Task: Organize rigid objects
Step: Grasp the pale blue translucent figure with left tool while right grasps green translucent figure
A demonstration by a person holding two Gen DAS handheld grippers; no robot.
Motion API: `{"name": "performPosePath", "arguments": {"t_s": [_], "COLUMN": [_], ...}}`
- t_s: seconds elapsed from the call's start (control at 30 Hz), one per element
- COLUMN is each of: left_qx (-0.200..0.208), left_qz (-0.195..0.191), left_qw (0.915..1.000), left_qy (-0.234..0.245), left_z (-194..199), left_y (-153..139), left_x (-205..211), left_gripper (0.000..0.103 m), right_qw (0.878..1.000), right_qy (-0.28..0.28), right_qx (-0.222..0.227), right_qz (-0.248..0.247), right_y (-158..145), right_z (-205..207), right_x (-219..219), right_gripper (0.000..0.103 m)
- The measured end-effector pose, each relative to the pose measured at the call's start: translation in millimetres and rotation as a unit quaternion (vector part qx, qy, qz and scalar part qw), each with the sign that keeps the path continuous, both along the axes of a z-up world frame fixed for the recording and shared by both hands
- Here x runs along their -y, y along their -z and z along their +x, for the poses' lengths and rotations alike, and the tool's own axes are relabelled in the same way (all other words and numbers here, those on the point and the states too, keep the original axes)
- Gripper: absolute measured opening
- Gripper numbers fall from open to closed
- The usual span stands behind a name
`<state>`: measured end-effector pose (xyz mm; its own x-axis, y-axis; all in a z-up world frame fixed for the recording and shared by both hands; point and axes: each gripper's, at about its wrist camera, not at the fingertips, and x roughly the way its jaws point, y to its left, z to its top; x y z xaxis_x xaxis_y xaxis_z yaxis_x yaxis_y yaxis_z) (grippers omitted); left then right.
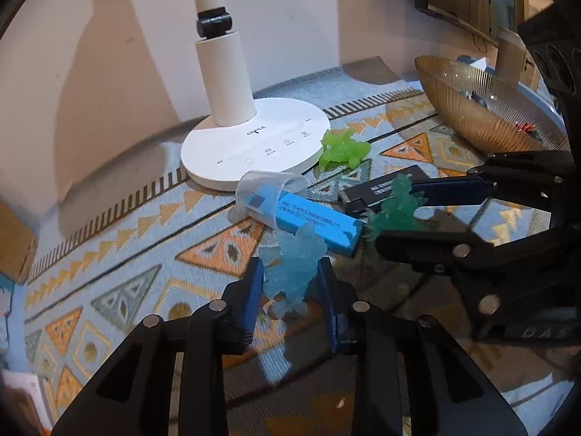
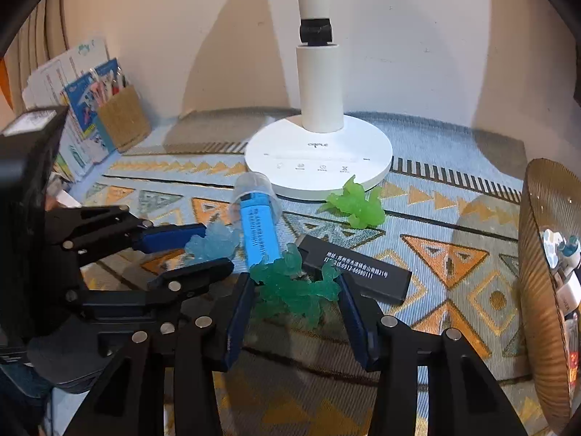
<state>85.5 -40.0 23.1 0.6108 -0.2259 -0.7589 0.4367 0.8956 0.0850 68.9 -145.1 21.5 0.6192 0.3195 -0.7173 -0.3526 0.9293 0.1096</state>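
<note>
A pale blue translucent figure (image 1: 293, 265) stands between the fingers of my left gripper (image 1: 290, 272), which close on it; it also shows in the right wrist view (image 2: 214, 243). A dark green figure (image 2: 294, 287) lies between the open fingers of my right gripper (image 2: 296, 289); the left wrist view shows it too (image 1: 394, 207). A light green figure (image 2: 357, 205) lies by the lamp base. A blue box (image 1: 308, 218) sticks out of a tipped clear cup (image 1: 268, 189). A black box (image 2: 357, 272) lies beside it.
A white desk lamp (image 2: 319, 156) stands at the back on the patterned mat (image 2: 454, 254). An amber ribbed glass bowl (image 1: 483, 109) with small items sits at the right. A pen holder and booklets (image 2: 109, 109) stand at the back left by the wall.
</note>
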Motion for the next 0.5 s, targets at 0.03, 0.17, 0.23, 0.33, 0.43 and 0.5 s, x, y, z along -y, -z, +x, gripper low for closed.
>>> {"name": "performPosePath", "arguments": {"t_s": [0.03,0.17,0.23,0.33,0.43,0.5], "left_qx": [0.006,0.035,0.046,0.055,0.048,0.04], "left_qz": [-0.007,-0.036,-0.041,-0.067,-0.081,-0.077], "left_qw": [1.0,0.9987,0.9978,0.9952,0.9934,0.9929], "left_qy": [-0.002,-0.005,-0.023,-0.046,-0.065,-0.081], "left_z": [-7,-61,-84,-115,-133,-133], "left_y": [-4,-27,-33,-38,-31,-22], "left_x": [-1,2,3,7,12,13], "left_gripper": [0.027,0.027,0.027,0.027,0.027,0.027], "right_qw": [1.0,1.0,1.0,0.999,0.998,0.998], "right_qy": [-0.001,-0.005,-0.012,-0.039,-0.046,-0.049], "right_qx": [0.003,0.015,0.006,-0.031,-0.025,-0.025], "right_qz": [0.002,0.023,0.026,0.002,-0.032,-0.035], "right_y": [-4,-24,-27,-13,-3,2], "right_z": [-5,-40,-58,-83,-105,-115], "right_x": [2,25,36,42,44,44], "right_gripper": [0.046,0.046,0.046,0.046,0.046,0.047]}}
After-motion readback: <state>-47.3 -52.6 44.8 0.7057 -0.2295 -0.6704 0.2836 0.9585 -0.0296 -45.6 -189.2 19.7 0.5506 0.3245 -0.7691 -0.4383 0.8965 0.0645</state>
